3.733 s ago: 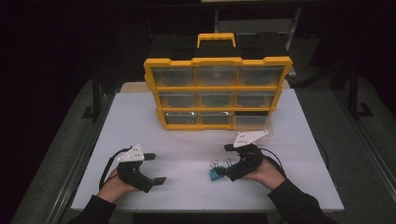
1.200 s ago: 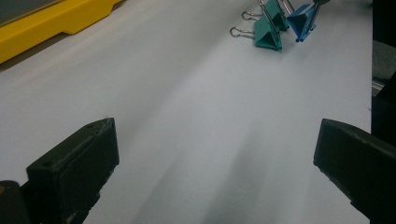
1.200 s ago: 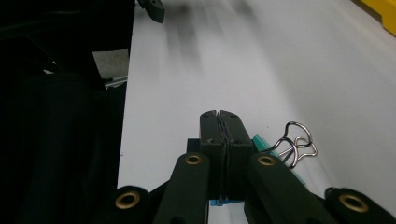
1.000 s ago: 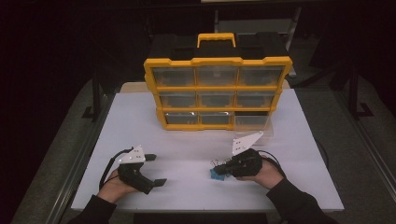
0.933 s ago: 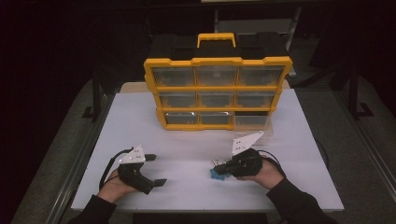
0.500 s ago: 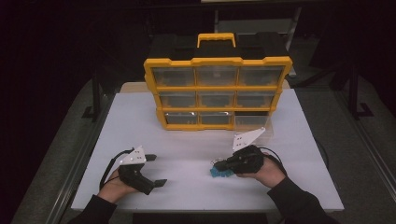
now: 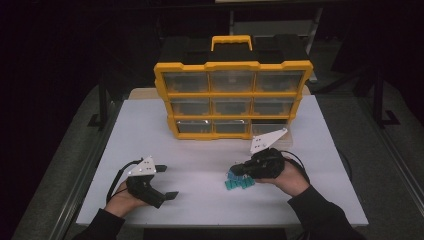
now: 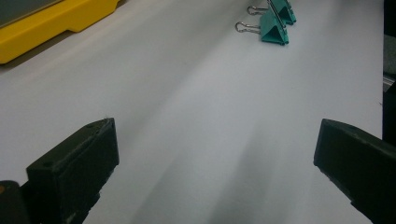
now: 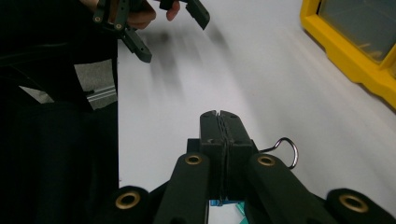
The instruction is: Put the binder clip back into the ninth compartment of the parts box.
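Several teal binder clips (image 7: 241,184) lie in a small heap on the white table (image 7: 210,160), right of centre near the front. My right gripper (image 7: 235,171) hovers just above the heap, shut on one teal binder clip (image 7: 233,173). In the right gripper view its jaws (image 9: 219,116) are pressed together, the clip's wire loop (image 9: 286,150) sticks out beside them and teal shows beneath. My left gripper (image 7: 167,181) rests at the front left, open and holding nothing. In the left gripper view its fingers (image 8: 74,170) stand wide apart, with two teal clips (image 8: 273,29) farther off.
A yellow organiser case (image 7: 232,97) with clear drawers and a handle stands upright at the back centre of the table. Its corner appears in the right gripper view (image 9: 355,51). The other hand and its open gripper (image 9: 154,23) lie across the table there. Dark floor surrounds the table.
My right gripper has lifted slightly off the heap with a clip in its jaws and shifted a little right. The left gripper has stayed where it was.
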The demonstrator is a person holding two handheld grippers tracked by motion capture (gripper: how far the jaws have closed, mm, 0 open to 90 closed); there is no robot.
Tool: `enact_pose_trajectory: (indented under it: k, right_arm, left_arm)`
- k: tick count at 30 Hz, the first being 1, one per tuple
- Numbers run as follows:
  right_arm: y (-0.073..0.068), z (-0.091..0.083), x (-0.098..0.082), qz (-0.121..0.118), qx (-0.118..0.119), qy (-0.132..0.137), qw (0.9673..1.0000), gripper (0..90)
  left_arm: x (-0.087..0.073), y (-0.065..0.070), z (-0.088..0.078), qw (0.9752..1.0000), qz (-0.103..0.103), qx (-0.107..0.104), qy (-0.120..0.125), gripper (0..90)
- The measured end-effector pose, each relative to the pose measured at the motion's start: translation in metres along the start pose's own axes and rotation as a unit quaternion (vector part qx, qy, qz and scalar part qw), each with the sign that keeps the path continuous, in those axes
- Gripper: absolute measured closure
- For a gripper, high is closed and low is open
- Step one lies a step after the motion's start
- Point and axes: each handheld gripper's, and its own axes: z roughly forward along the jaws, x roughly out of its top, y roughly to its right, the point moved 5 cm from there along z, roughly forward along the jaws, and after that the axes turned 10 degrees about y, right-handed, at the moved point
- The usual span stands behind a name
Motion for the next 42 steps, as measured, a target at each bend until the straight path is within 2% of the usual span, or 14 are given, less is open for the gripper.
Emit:
enact_pose_trajectory:
  k: [25,33,42]
  right_arm:
    - [0.008,-0.012,0.032,0.006,-0.033,-0.003,0.9994,87.5]
    - [0.015,-0.02,0.041,0.006,-0.049,0.003,0.9988,87.5]
    - [0.027,-0.035,0.051,0.006,-0.079,0.015,0.9967,87.5]
  left_arm:
    - [0.001,0.0,-0.001,1.0,-0.001,0.0,0.001,0.0]
    - [0.0,0.0,0.0,1.0,-0.001,0.0,0.001,0.0]
    - [0.001,0.0,0.0,1.0,-0.001,0.0,0.002,0.0]
